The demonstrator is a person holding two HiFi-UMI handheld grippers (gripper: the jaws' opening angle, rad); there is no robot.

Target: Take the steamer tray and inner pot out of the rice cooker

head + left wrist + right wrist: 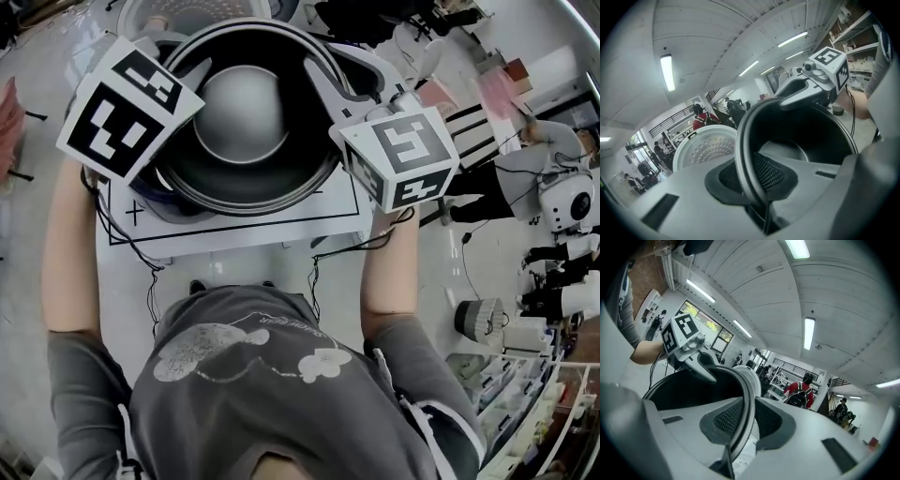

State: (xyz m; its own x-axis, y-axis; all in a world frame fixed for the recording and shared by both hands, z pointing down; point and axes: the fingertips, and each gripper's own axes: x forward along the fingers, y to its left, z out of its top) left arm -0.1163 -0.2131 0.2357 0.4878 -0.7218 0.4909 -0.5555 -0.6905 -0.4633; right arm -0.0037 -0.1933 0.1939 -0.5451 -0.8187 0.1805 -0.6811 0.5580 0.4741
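The inner pot (242,117), a dark round metal bowl with a dull grey floor, hangs between the two grippers, held by opposite sides of its rim. It sits high in the head view and hides most of what lies under it.

The left gripper (754,180) has its jaws nearly together, and its black mesh pads (774,172) pinch the thin rim on the inside and outside of the wall. The right gripper (740,425) pinches the far side of the rim in the same way, with the lip running up between its two pads (725,420).

The rice cooker's round white lid with its dimpled inner plate (704,149) stands open behind the pot. Part of the rice cooker body (161,204) shows under the pot's left edge, on the white table (234,246) with its black marked outline.

The step in hand looks like the lift-out of the pot, which seems clear of the cooker's well or nearly so. The steamer tray cannot be made out in any view, so whether it is already out cannot be told.

The next move probably calls for carrying the pot sideways with both grips kept level and moving together. It should then come down on a bare part of the table before either jaw lets go. The hold is only a thin pinch on a smooth rim, so uneven pull could let the pot twist or slip.
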